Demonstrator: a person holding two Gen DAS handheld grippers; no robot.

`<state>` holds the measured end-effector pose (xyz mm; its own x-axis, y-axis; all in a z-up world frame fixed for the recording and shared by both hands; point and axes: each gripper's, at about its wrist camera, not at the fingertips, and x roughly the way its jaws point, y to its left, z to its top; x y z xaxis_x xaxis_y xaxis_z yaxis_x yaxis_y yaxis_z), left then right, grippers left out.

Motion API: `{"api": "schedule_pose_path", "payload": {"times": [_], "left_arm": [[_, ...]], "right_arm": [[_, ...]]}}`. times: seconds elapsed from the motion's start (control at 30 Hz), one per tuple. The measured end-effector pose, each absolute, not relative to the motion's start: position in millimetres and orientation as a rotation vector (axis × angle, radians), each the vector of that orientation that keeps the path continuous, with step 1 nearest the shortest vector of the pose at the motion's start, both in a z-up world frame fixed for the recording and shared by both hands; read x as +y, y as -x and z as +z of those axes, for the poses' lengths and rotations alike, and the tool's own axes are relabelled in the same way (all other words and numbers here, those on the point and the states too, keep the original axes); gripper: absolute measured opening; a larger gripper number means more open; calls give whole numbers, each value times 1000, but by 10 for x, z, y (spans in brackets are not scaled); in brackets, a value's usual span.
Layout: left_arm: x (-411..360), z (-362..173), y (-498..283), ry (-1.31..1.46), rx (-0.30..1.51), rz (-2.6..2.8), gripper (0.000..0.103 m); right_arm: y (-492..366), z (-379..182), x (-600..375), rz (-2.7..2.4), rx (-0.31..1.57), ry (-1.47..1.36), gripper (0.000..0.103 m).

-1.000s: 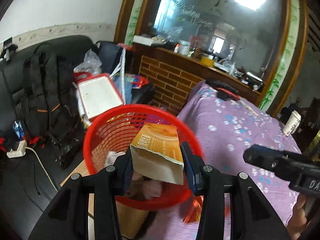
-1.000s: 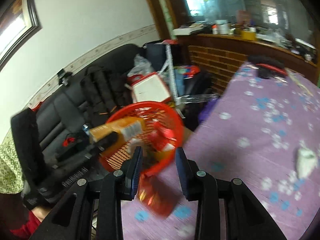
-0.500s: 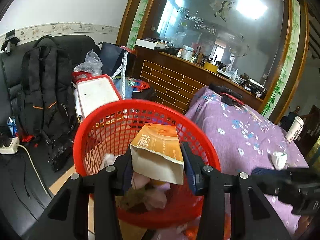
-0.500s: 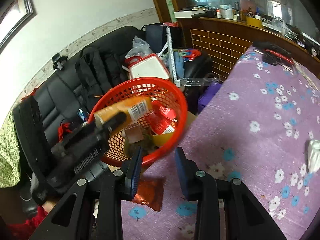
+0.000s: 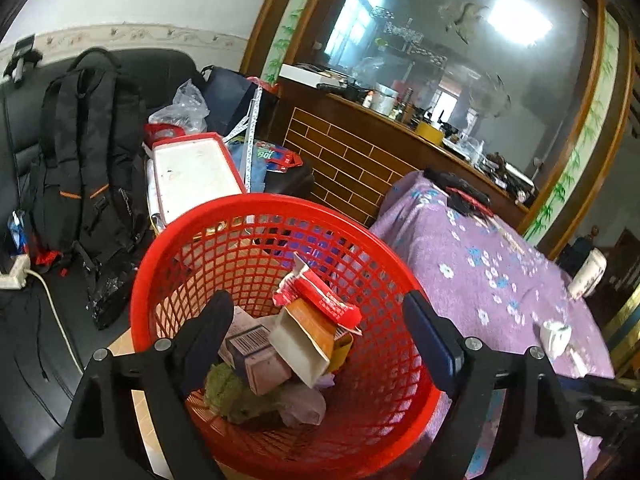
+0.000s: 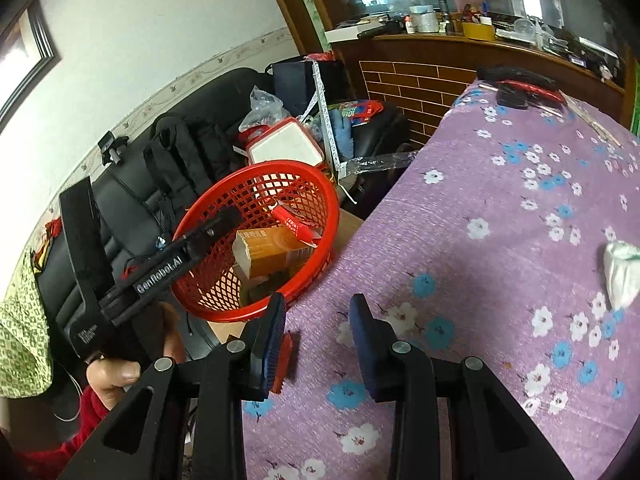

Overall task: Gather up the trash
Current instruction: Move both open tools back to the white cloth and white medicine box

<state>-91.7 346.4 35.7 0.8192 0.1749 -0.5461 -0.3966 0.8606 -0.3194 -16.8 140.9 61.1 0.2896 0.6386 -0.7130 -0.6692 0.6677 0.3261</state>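
Left gripper (image 5: 320, 334): held over red basket (image 5: 380, 268), jaws now spread; orange carton (image 5: 308, 336) released into it since. Right gripper (image 6: 318, 324): spread, empty, above purple tablecloth (image 6: 500, 220).

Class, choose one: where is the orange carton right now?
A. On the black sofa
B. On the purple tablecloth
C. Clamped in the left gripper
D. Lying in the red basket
D: the orange carton lies among the trash inside the red basket, and the left gripper above it is open and empty.
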Motion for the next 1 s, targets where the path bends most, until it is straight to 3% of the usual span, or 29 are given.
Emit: {"api": "schedule_pose_path", "payload": {"times": [0.3, 0.73, 1.0], "left_arm": [[3038, 541, 899, 211, 480, 365, 85], [2101, 849, 524, 148, 523, -3, 85], [2221, 835, 401, 278, 558, 1, 85]], "right_arm": [[214, 561, 1232, 860, 936, 6, 36], [32, 723, 350, 717, 885, -126, 36], [-112, 730, -291, 623, 867, -196, 37]]}}
